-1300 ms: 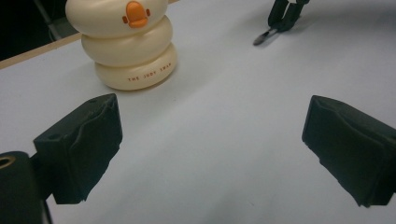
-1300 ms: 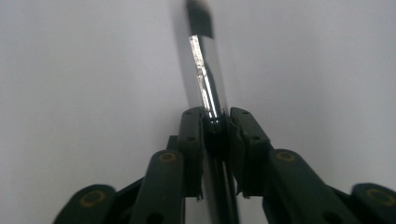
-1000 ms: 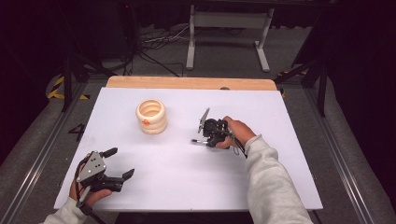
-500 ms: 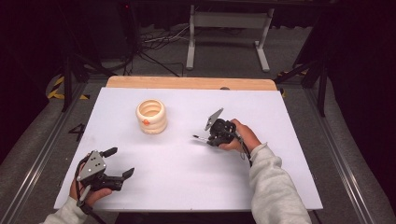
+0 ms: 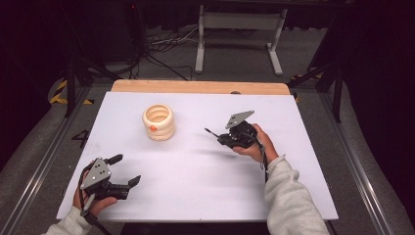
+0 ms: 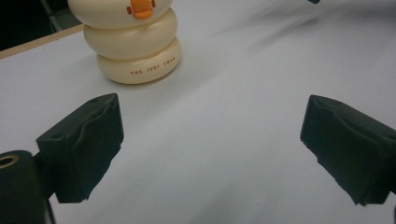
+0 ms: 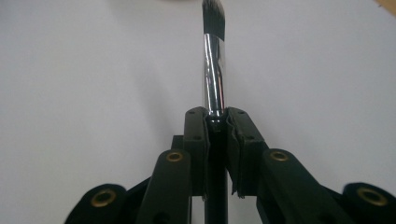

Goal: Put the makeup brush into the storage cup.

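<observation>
White table (image 5: 195,196), wood-edged at the far side, spread across the high view over a dark floor with cables and a metal stand beyond. Near the far left of the sheet, a cream holder (image 5: 158,122) of stacked rings, upright, hollow at the top, an orange beak on its front; seen again in the left gripper view (image 6: 132,42), small brown lettering on the bottom ring, standing well ahead of the jaws and off to their left.

At the near left corner, left gripper (image 5: 125,170) resting low in a hand, jaws spread wide with nothing but bare table between them, pads well apart in its own view (image 6: 210,144).

Right of centre, right gripper (image 5: 221,138) held in a hand with a pale grey sleeve, grey plate on top, pointed left toward the holder but well apart from it. Jaws clamped tight in the right gripper view (image 7: 216,117) on a slim brush (image 7: 213,70), chrome ferrule rising straight out from between the pads, dark bristle tip at the top of that view. Same brush (image 5: 211,132) visible from above as a thin dark tip poking out past the jaws, clear of the table surface.
</observation>
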`<state>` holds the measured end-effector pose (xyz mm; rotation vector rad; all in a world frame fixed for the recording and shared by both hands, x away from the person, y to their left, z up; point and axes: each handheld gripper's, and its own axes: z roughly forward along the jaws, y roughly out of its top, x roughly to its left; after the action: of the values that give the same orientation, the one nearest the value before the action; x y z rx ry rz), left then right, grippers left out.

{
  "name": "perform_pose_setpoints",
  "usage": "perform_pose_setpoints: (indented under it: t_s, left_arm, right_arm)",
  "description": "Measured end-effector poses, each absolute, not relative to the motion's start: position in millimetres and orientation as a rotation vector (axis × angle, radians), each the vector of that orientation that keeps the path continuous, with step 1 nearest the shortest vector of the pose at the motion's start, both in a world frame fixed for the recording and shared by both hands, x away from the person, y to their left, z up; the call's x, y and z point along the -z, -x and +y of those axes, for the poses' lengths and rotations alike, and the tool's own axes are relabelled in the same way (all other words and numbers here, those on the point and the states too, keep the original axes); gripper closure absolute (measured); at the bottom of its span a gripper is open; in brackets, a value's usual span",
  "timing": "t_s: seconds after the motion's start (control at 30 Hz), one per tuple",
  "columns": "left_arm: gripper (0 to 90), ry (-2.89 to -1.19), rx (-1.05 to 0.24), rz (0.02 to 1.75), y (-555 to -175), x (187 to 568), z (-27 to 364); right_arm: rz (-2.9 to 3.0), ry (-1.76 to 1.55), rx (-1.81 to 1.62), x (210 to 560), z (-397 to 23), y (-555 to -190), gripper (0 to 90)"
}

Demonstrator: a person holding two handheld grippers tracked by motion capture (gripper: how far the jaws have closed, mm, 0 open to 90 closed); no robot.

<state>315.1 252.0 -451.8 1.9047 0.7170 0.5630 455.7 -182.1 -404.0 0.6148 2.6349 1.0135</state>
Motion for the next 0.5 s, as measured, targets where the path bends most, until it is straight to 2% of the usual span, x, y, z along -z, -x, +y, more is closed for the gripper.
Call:
perform_pose_setpoints:
  t_s: [0.43,0.5]
  left_arm:
    - [8.2,-1.852,-0.574,0.701,-321.7,440.9,247.4]
    - [10.9,-1.836,-0.571,0.689,-322.5,439.3,246.9]
  right_arm:
    - [2.323,-0.669,-1.522,385.7,-198.9,-428.8,79.7]
    - [2.305,-0.672,-1.544,385.0,-199.0,-427.7,79.7]
